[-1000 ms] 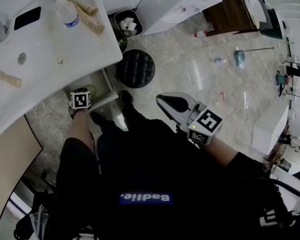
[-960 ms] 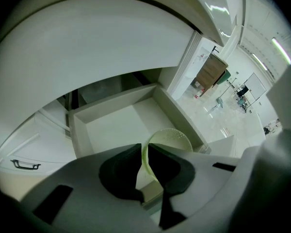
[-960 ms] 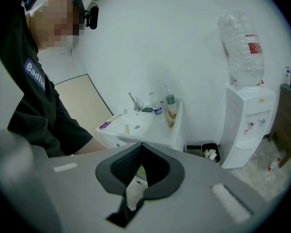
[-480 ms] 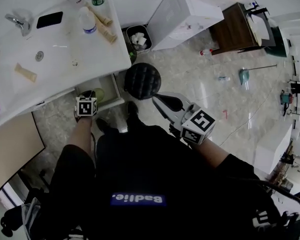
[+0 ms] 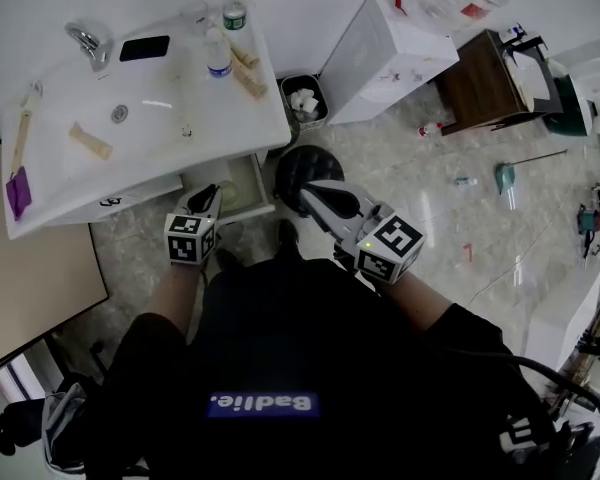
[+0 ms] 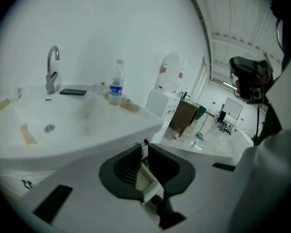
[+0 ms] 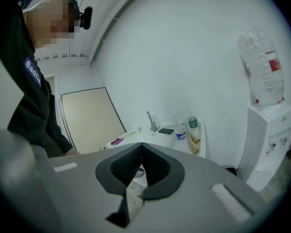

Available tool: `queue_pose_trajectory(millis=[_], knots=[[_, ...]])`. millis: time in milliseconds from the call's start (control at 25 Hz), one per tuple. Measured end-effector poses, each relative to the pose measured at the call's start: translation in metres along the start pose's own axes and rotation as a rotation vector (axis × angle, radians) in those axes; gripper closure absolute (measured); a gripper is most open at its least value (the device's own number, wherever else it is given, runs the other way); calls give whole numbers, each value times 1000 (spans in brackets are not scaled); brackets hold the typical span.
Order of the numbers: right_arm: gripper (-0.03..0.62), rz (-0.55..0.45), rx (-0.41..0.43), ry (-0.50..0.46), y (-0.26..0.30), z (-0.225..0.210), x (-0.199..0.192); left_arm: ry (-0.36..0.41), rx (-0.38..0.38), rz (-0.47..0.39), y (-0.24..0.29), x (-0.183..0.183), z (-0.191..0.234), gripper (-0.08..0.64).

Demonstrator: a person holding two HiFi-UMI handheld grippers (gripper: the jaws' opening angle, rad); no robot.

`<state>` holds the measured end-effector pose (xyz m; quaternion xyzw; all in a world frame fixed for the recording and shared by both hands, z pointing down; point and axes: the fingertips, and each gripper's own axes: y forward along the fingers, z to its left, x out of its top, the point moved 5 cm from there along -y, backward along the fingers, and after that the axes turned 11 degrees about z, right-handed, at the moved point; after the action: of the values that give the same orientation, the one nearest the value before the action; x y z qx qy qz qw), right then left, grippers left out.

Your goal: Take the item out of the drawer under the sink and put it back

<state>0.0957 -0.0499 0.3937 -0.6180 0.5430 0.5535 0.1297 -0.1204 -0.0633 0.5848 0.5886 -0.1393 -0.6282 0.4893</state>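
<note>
The white drawer (image 5: 252, 174) under the sink (image 5: 130, 158) stands pulled out, and a pale green item (image 5: 227, 196) lies inside it. My left gripper (image 5: 208, 194) hangs just in front of the drawer's left corner, apart from the item. In the left gripper view the left gripper (image 6: 145, 146) has its jaw tips drawn together with nothing between them, and it looks over the sink top. My right gripper (image 5: 313, 190) floats to the right of the drawer, above the stool. In the right gripper view its tips (image 7: 141, 148) meet and hold nothing.
A black round stool (image 5: 292, 166) sits right of the drawer. Behind it are a small bin (image 5: 304, 101) and a white water dispenser (image 5: 395, 48). On the counter stand a faucet (image 5: 85, 40), a phone (image 5: 145, 47) and two bottles (image 5: 218, 53). A beige panel (image 5: 30, 268) is at left.
Both grippers have risen. The left one came up from low beside the drawer to the drawer's front, and the right one moved toward the stool. The green item stayed in the drawer.
</note>
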Motion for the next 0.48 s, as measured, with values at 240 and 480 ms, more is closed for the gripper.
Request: queue_pose_trajectory(millis=[240,480], knots=[[591,-31,20,-21,12,20,5,60,-43,-185,-77,37,-27,535],[591,-51,59,-44,20,38,13,141,-96,-358,-146,72,-61,535]])
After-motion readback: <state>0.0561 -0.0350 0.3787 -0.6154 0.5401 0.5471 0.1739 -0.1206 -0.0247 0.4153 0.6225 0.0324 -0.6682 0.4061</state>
